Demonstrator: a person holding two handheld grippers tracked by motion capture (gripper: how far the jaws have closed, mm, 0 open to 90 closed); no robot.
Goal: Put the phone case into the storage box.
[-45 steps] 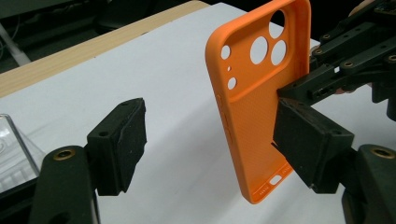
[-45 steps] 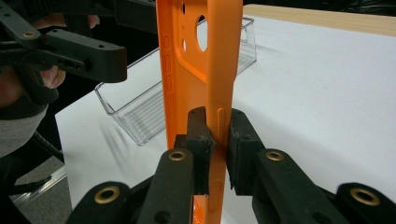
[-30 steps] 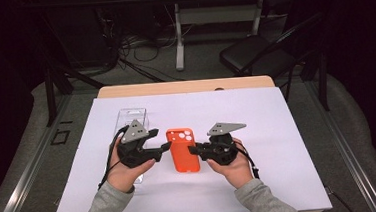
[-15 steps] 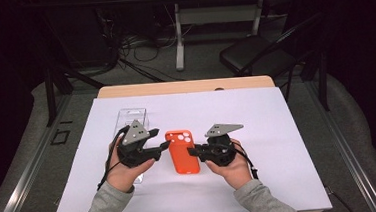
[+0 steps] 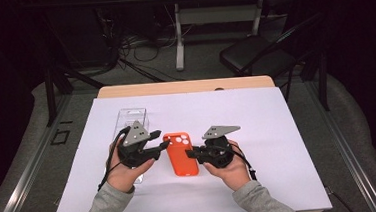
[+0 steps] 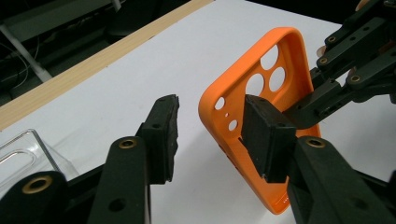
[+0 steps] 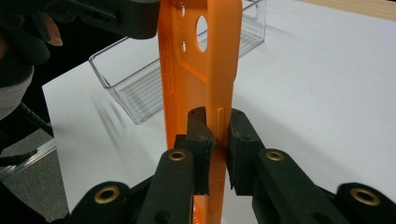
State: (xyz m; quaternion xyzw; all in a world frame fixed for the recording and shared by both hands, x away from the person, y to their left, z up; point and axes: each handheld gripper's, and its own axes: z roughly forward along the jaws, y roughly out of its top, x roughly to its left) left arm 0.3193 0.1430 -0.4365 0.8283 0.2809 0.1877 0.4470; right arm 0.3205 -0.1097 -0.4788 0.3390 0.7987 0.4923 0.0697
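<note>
An orange phone case (image 5: 181,154) with camera holes is held up on edge over the white sheet, between both hands. My right gripper (image 5: 192,154) is shut on one long side wall (image 7: 201,79), its pads (image 7: 198,135) pinching the rim from both sides (image 7: 217,140). My left gripper (image 5: 163,145) comes from the opposite side. Its jaws have just been closing with the case's other long wall (image 6: 219,116) between them. One pad (image 6: 266,135) sits inside the shell, the other pad (image 6: 163,130) stands off outside it with a gap, so the left gripper (image 6: 212,135) is open.
A clear plastic tray (image 5: 131,117) lies on the white sheet (image 5: 278,130) just behind my left hand, also seen in the gripper views (image 6: 18,154) (image 7: 140,88). The wooden table edge (image 5: 184,87) runs along the far side. Dark floor, cables and a chair lie beyond.
The left jaws stand narrower around the case's edge than before. Both hands and the case have stayed where they were.
</note>
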